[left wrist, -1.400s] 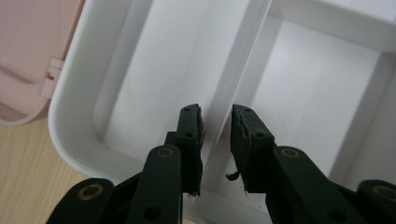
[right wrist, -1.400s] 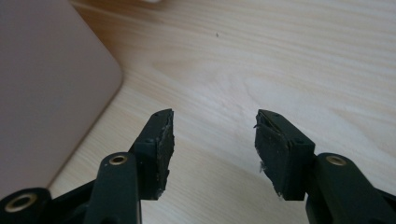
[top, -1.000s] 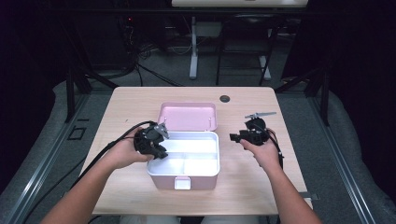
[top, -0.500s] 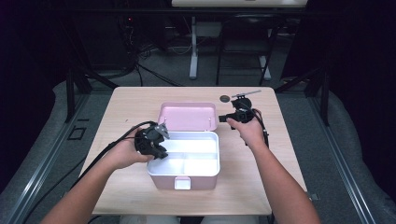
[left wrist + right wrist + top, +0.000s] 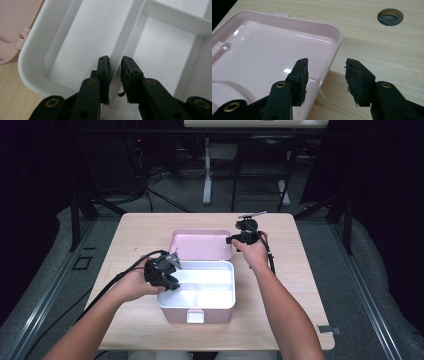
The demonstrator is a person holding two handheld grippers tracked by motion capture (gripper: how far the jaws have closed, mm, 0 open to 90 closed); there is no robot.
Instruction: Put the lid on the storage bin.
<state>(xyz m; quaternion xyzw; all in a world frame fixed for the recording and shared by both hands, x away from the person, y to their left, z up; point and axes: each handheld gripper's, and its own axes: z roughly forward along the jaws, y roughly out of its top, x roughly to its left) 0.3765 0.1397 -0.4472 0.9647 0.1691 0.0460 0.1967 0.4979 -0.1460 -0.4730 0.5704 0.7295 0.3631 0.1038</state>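
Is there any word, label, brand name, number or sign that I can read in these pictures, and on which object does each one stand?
None: no readable text in any view.
Pink lid: plain, no print.
White box: plain dividers, no label.
Pink latch on the box front: too small to tell any marking.
Wooden table: bare wood grain and a round hole, no lettering.

Pink lid [image 5: 200,244], white box [image 5: 200,287], black grippers [image 5: 162,272]
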